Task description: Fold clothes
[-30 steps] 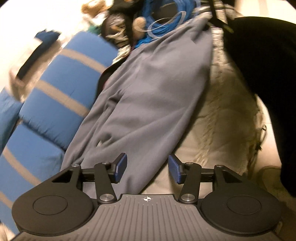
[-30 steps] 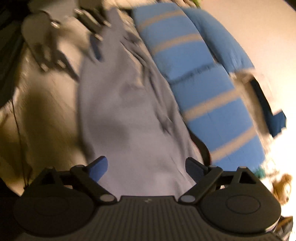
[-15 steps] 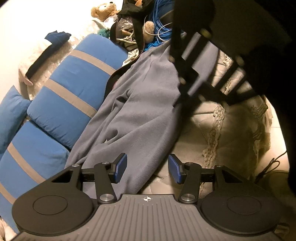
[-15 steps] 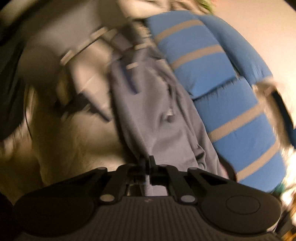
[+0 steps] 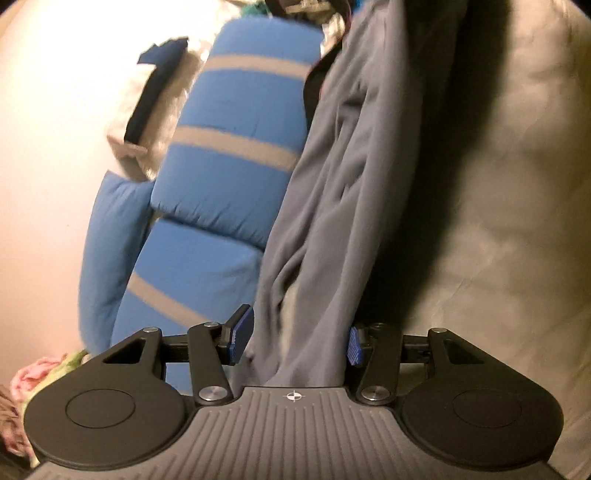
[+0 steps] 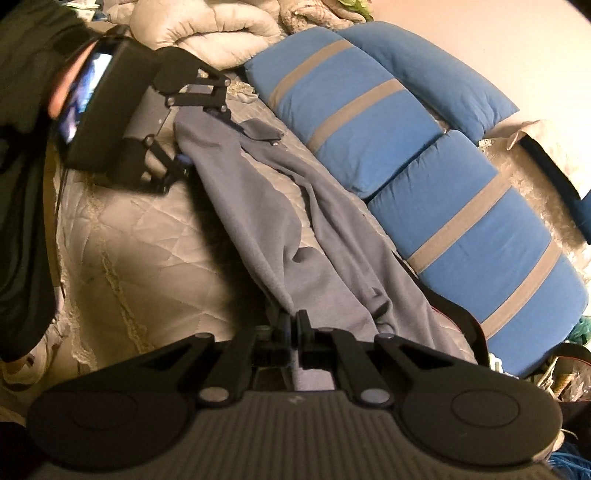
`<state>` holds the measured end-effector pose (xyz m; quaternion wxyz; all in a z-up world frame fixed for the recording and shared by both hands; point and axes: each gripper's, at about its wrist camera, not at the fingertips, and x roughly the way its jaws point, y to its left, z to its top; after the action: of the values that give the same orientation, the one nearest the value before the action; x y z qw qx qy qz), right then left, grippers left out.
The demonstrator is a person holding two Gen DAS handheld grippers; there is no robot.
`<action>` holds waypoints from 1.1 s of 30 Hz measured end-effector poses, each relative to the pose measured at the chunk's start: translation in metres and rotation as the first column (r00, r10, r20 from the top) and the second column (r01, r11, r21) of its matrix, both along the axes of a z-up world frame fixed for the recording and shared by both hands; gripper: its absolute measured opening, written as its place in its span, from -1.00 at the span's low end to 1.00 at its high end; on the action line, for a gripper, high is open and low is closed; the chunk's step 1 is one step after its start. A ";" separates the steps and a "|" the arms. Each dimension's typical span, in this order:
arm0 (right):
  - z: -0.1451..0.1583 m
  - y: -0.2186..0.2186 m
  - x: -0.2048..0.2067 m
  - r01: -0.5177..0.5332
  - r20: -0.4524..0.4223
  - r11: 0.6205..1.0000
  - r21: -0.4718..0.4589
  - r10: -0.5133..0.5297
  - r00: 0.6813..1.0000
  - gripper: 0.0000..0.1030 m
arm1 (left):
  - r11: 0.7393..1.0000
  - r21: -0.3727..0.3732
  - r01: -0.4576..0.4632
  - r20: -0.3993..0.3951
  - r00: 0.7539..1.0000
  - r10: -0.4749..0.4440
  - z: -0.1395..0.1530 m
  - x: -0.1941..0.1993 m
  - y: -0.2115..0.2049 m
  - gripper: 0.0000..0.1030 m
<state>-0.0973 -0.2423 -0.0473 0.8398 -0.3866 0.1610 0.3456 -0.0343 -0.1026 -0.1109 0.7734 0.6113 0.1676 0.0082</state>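
Note:
A long grey garment (image 6: 266, 221) stretches across the quilted bed (image 6: 129, 240) between my two grippers, raised off the quilt with a shadow under it. My right gripper (image 6: 293, 325) is shut on its near end, the fabric pinched between the fingertips. At the far end, my left gripper (image 6: 205, 135) has the bunched cloth between its fingers. In the left wrist view the grey garment (image 5: 332, 203) fills the gap between the blue pads of the left gripper (image 5: 297, 339) and runs away taut. A hand in a dark sleeve (image 6: 22, 221) holds the left gripper.
Blue pillows with grey stripes (image 6: 406, 147) (image 5: 236, 147) lie along the far side of the garment. A cream duvet (image 6: 207, 29) is heaped at the head of the bed. A pink and green cloth (image 5: 33, 380) lies low on the left. Bare quilt (image 5: 498, 221) spreads to the right.
My right gripper went from wide open to shut on the garment's end and rose. The left gripper turned and shifted, and the garment now hangs stretched between both.

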 end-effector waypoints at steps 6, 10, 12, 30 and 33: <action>0.009 -0.015 0.000 0.023 -0.011 0.999 0.046 -0.022 1.000 -0.62 | 0.989 0.143 -0.036 -0.069 0.997 0.047 0.001 0.005 0.031 -0.07; 0.013 -0.025 0.003 0.050 0.011 0.997 0.053 -0.050 0.999 -0.76 | 0.975 0.214 -0.057 -0.103 0.991 0.081 0.003 0.006 0.054 -0.07; 0.015 -0.030 0.005 0.065 0.014 0.996 0.061 -0.066 0.998 -0.77 | 0.966 0.248 -0.071 -0.112 0.988 0.101 0.004 0.010 0.069 -0.07; -0.038 0.072 -0.047 -0.122 0.095 0.992 0.027 0.119 0.988 0.61 | 0.998 0.020 -0.064 -0.222 0.973 0.067 0.062 -0.001 0.127 -0.95; -0.050 0.106 -0.049 -0.131 0.164 0.991 0.014 0.127 0.978 0.61 | 0.998 0.004 -0.060 -0.234 0.970 0.060 0.071 -0.003 0.128 -0.95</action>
<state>-0.1463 -0.1365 -0.0969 0.8307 -0.4126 0.0621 0.3686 -0.0377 0.0256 -0.0395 0.7486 0.6015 0.2759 -0.0406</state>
